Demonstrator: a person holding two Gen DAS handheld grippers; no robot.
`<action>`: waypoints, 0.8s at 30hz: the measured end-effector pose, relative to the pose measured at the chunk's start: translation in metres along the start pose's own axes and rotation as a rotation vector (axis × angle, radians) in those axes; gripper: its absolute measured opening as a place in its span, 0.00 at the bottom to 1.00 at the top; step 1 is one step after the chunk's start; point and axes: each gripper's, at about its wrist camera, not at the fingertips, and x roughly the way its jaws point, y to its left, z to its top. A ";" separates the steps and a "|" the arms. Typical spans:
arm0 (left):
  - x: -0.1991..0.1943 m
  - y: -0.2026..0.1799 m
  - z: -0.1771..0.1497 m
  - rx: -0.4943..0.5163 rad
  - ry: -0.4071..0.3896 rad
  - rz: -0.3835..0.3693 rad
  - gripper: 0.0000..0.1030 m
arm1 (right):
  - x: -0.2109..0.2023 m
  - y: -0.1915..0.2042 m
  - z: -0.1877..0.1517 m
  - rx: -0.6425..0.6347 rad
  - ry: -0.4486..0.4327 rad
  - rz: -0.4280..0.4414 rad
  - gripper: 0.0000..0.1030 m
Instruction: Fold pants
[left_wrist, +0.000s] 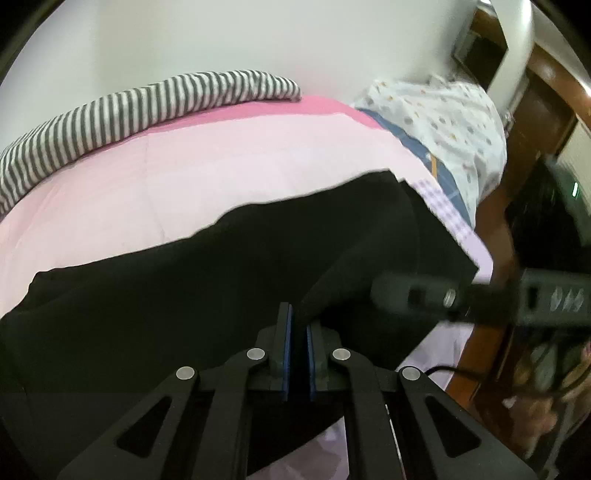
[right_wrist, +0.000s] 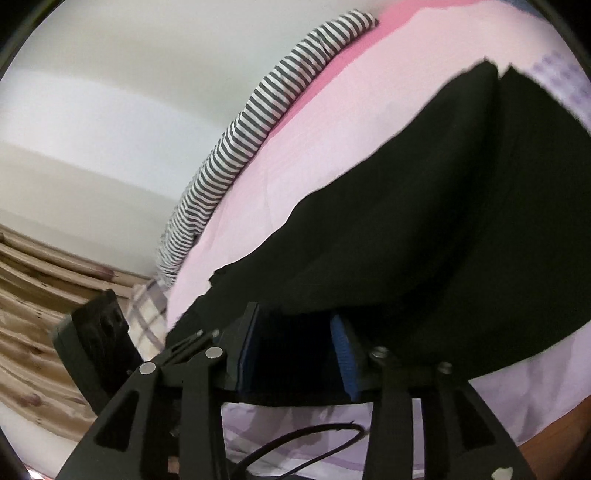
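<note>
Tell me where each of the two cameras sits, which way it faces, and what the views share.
Left wrist: sits on the left gripper, looking forward along nearly shut fingers over the black pants toward the white wall; the right gripper shows blurred at right.
Right wrist: sits on the right gripper, fingers apart at the pants' near edge, facing across the pink bedding.
Shared: pants, pink bedding, striped cloth, wall.
</note>
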 end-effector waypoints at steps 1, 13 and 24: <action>-0.001 0.001 0.002 -0.008 -0.004 0.001 0.07 | 0.004 -0.004 0.000 0.023 0.001 0.011 0.37; -0.004 0.019 0.011 -0.080 -0.020 0.006 0.06 | -0.019 -0.052 0.021 0.159 -0.144 -0.039 0.38; 0.000 0.027 0.012 -0.096 -0.016 0.017 0.06 | -0.040 -0.089 0.053 0.180 -0.240 -0.213 0.21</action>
